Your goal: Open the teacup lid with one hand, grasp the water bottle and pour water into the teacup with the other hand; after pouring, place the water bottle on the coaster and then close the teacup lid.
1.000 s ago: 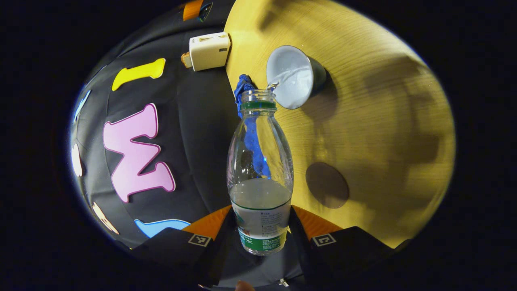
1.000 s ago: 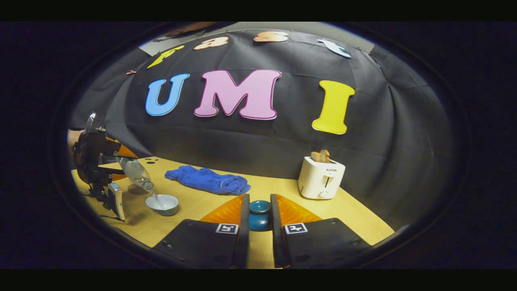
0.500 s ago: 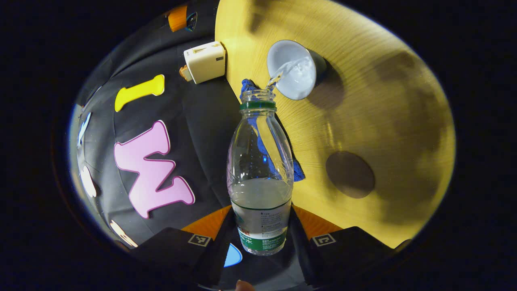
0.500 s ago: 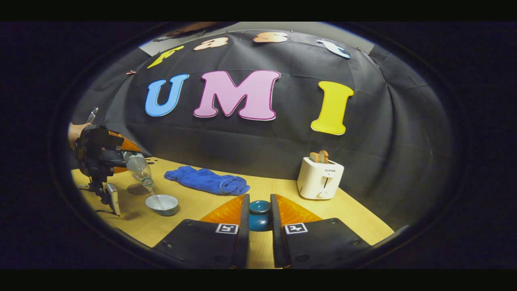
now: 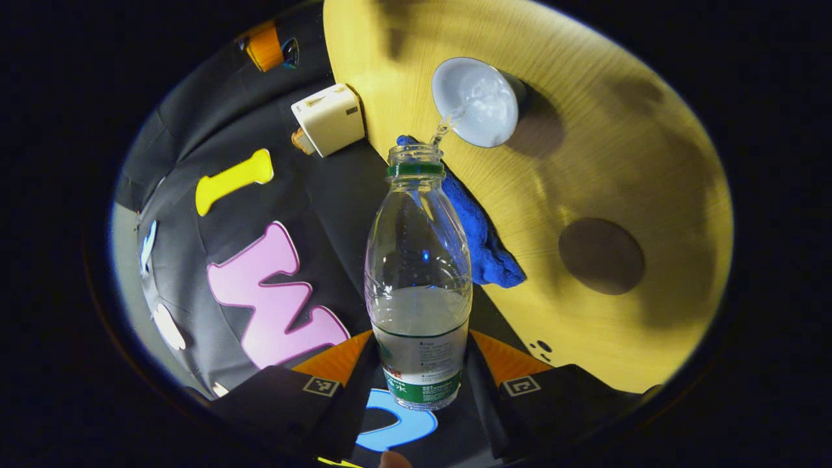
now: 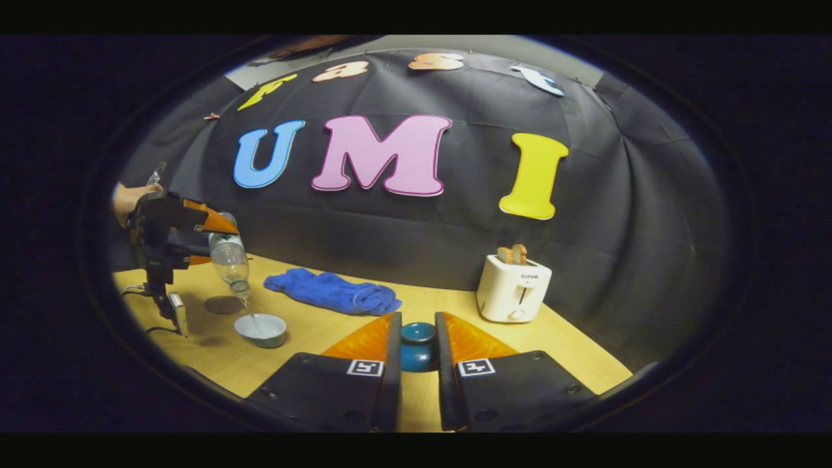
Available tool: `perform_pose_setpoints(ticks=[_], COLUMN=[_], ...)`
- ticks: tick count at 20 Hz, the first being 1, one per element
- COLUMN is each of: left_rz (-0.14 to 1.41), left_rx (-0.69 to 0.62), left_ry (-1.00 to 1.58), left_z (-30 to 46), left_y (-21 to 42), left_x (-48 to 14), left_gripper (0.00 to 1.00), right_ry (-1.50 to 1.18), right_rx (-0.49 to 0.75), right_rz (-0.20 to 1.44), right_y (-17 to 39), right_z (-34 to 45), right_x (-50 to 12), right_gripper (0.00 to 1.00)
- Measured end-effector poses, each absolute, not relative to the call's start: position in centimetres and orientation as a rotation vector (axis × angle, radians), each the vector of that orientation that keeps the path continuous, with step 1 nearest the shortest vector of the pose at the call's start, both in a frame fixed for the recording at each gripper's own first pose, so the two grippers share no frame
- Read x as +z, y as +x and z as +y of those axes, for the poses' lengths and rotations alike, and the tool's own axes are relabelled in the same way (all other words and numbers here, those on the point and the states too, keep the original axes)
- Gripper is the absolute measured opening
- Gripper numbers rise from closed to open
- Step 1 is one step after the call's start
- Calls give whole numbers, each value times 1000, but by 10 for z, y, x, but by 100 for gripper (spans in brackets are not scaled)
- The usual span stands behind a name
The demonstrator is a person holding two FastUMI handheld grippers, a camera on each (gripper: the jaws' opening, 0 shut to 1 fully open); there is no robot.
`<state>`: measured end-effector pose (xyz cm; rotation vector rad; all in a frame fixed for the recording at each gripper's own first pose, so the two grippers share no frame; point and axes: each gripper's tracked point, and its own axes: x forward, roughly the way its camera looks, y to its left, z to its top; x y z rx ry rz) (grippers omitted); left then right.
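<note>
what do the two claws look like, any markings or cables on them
Each claw, left and right, has two broad flat bodies, each bearing a small square black-and-white tag near its inner edge. In the right gripper view the left claw is a bulky dark unit held by a hand, with a thin cable trailing onto the table.

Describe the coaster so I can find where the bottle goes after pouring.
Start at the wooden table and find the white teacup near its left end, where the left claw is tipping the bottle. The coaster lies just behind the teacup, beside the blue towel: a flat, dark brown disc, bare, the only round flat thing there.
</note>
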<state>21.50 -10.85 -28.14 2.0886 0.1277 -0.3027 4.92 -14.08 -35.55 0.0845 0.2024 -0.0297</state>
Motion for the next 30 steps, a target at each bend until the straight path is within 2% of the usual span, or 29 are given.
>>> perform_pose_setpoints(ticks=[1,5,6,8,9,11,12,13,14,15,19,23,28,29,30], left_rz=[112,92,90,71,60,27,14,3,-2,2,35,150,293,298,295], left_rx=[-298,-284,-285,-284,-285,-292,-295,-302,-304,-307,-302,-314,-350,-337,-327], left_ry=[2104,2136,2147,2175,2187,2203,2210,2214,2214,2209,2141,1846,1231,1097,984], left_z=[-110,-112,-112,-114,-116,-122,-124,-126,-127,-126,-122,-110,-110,-110,-114], left_y=[216,220,220,222,222,224,224,225,225,225,226,219,188,184,184], left_x=[-278,-273,-274,-270,-266,-261,-259,-258,-258,-258,-268,-291,-331,-331,-330], left_gripper=[76,76,76,76,76,76,76,76,76,76,76,76,76,75,76], right_ry=[86,87,86,86,86,86,88,87,85,84,82,85,73,70,68], right_rx=[-31,-36,-36,-36,-37,-39,-39,-40,-40,-41,-38,-37,-31,-28,-26], right_rz=[201,194,194,194,193,191,190,188,188,187,190,193,192,191,193], right_y=[49,48,48,48,48,48,48,49,49,49,51,53,58,59,60], right_z=[-142,-143,-143,-143,-143,-142,-142,-142,-142,-142,-140,-137,-131,-129,-128], right_x=[-355,-353,-353,-353,-353,-352,-352,-351,-350,-350,-351,-352,-348,-348,-348], right_gripper=[22,22,27,22,27,27,22,22,27,22,22,22,22,27,22])
